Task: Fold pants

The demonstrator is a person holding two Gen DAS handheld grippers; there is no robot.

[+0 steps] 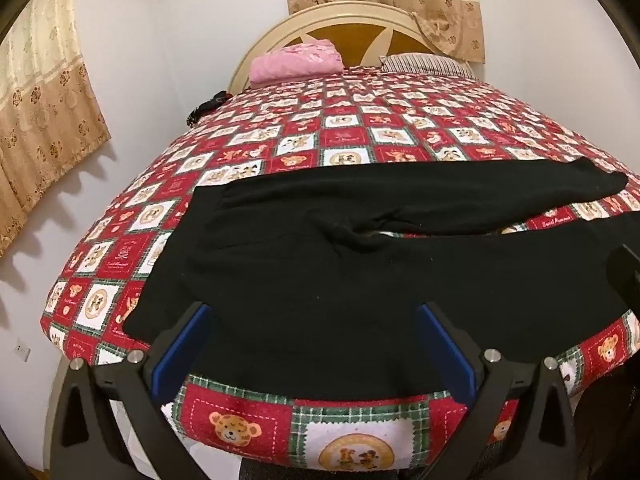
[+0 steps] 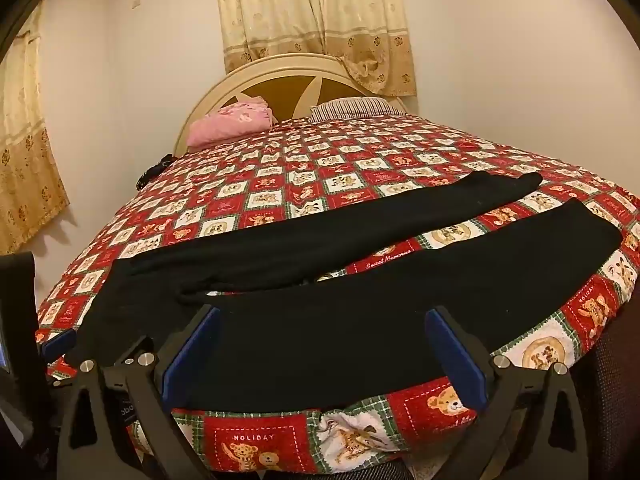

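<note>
Black pants (image 1: 320,264) lie flat across the near part of the bed, waistband to the left, both legs running right. In the right wrist view the pants (image 2: 360,280) show a far leg and a near leg with a strip of quilt between them. My left gripper (image 1: 314,312) is open, its blue pads spread wide over the waist end at the bed's front edge. My right gripper (image 2: 323,315) is open too, over the near leg. Neither pair of pads presses on the cloth. The left gripper (image 2: 60,340) also shows at the left edge of the right wrist view.
A red patchwork quilt (image 1: 340,128) with bear prints covers the bed. A folded pink blanket (image 1: 296,60) and a striped pillow (image 1: 424,64) lie by the round headboard (image 2: 288,76). A small dark item (image 1: 208,106) sits at the bed's left edge. Curtains (image 2: 316,12) hang behind.
</note>
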